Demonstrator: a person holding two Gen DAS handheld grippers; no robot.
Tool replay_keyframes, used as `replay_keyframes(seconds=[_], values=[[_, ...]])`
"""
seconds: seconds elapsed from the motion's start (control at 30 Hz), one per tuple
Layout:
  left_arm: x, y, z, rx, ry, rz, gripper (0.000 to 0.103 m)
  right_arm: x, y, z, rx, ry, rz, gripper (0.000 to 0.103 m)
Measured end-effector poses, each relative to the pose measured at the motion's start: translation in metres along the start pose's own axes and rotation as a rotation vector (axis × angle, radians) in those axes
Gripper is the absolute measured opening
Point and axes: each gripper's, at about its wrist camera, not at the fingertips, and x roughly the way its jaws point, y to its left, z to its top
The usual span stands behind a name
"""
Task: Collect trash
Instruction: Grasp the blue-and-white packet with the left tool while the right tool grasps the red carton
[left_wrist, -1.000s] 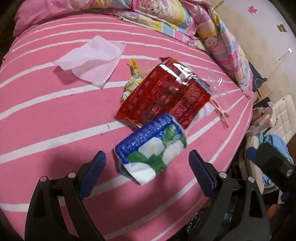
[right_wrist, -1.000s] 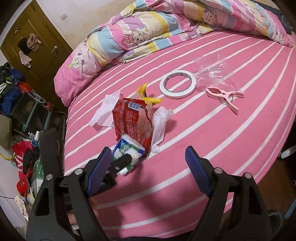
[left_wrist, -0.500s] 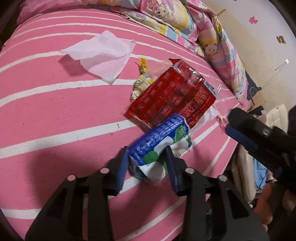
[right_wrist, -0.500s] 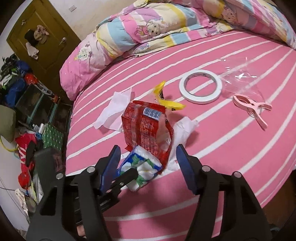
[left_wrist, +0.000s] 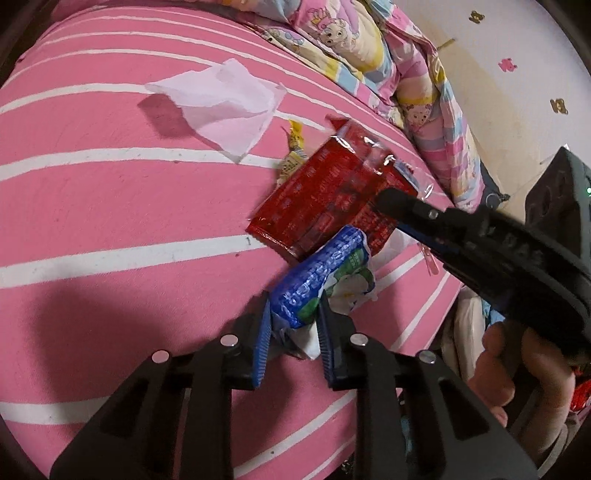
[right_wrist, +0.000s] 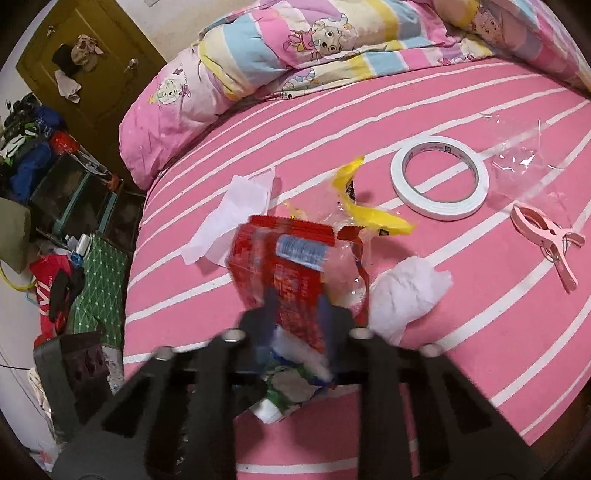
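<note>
Left gripper, jaws just closing, pinched near end of blue-green tissue pack, which lay near bed edge against red wrapper. Right gripper, jaws likewise just closing, nearly shut on near edge of red wrapper; picture blurred there. Yellow wrapper lay just beyond red wrapper; flat tissue farther in; crumpled tissue just beside red wrapper. Tape roll, clear film, pink clip lay apart toward quilt.
</note>
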Motion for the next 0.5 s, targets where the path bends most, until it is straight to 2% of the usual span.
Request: replay_keyframes(seconds=[0.07, 0.27, 0.5], values=[[-0.003, 0.003, -0.001, -0.016, -0.006, -0.013, 0.022, -0.001, 0.000, -0.002, -0.002, -0.005, 0.011, 0.002], [-0.018, 0.009, -0.008, -0.053, -0.031, -0.042, 0.018, -0.011, 0.004, -0.004, -0.016, -0.035, 0.026, 0.001], [-0.047, 0.004, -0.010, -0.079, -0.072, -0.056, 0.018, -0.040, 0.013, -0.002, -0.015, -0.098, 0.045, 0.001]])
